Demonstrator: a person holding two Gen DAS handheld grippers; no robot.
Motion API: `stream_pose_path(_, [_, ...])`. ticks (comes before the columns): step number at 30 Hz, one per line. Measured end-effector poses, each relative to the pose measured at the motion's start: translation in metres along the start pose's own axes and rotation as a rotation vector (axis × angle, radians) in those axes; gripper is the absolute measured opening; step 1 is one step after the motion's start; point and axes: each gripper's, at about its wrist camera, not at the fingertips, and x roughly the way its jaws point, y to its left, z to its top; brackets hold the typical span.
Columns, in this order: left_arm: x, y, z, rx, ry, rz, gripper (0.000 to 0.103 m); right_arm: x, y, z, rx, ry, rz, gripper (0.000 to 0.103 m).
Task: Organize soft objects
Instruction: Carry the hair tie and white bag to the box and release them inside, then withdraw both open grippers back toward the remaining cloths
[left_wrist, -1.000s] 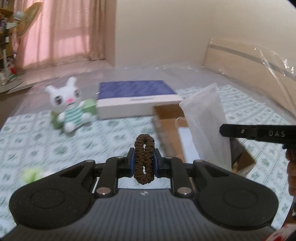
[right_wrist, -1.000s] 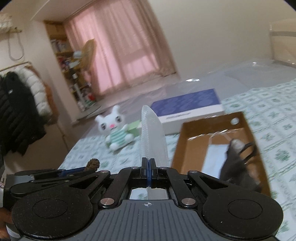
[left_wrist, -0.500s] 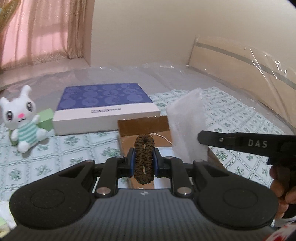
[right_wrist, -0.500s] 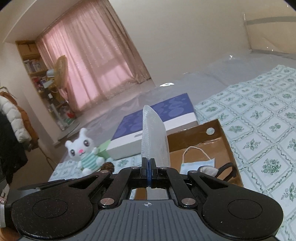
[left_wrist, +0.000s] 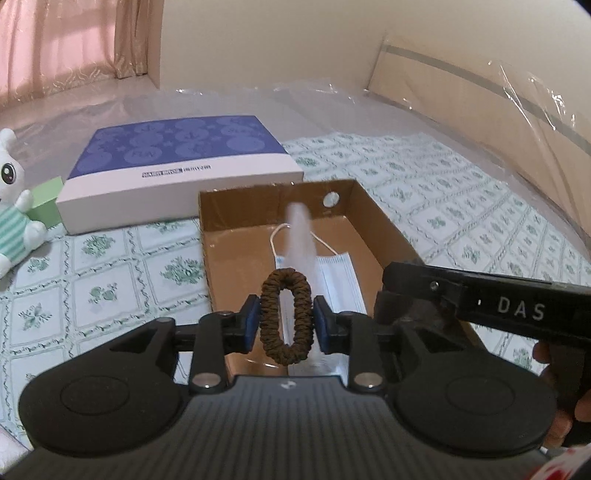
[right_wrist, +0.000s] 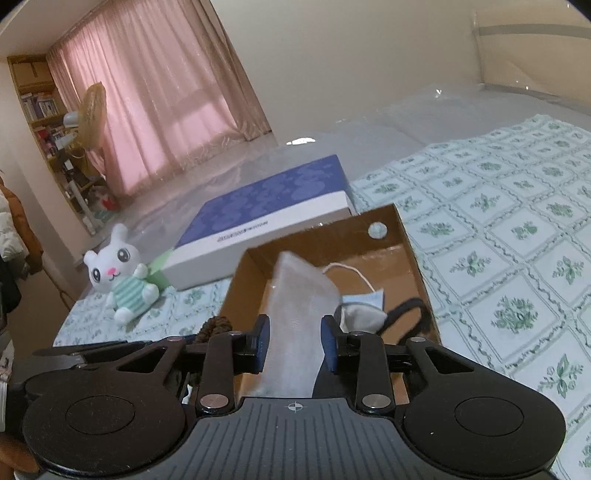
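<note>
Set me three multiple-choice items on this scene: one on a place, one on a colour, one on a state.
1. Where does the white face mask lie?
A. in the cardboard box
B. on the blue-lidded box
C. beside the plush rabbit

2. What colour is the hair scrunchie between the left hand-held gripper fingers?
A. pink
B. brown
C. white

3. How is the cardboard box?
A. taped shut
B. overturned
C. open-topped, with items inside

Answers:
1 A, the mask rests on the box floor.
2 B, its braided loop is dark brown.
3 C, its walls stand around the mask and a black item.
</note>
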Motion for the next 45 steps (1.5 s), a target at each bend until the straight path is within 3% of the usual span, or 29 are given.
stream_pose_path(5, [0.001, -0.003, -0.006, 0.011, 0.017, -0.009, 0.051, -0.008, -0.003, -0.007, -0.005, 0.019, -0.014, 0.033])
stream_pose_path(9, [-0.005, -0.003, -0.011, 0.006, 0.027, -0.011, 0.056, -0.017, 0.000, -0.012, -0.024, 0.023, -0.017, 0.035])
stream_pose_path(25, [-0.081, -0.002, -0.035, -0.005, 0.029, 0.012, 0.057, -0.072, 0.013, -0.038, -0.042, 0.036, -0.032, 0.044])
stream_pose_path(27, [-0.094, -0.003, -0.038, -0.006, 0.020, 0.013, 0.057, -0.081, 0.015, -0.040, -0.033, 0.030, -0.035, 0.048])
stream_pose_path(32, [-0.125, -0.003, -0.049, -0.014, 0.010, 0.025, 0.057, -0.105, 0.025, -0.048, -0.014, 0.003, -0.031, 0.069])
stream_pose_path(45, [-0.198, 0.010, -0.086, -0.074, -0.003, 0.065, 0.058, -0.153, 0.055, -0.070, -0.015, -0.003, -0.025, 0.076])
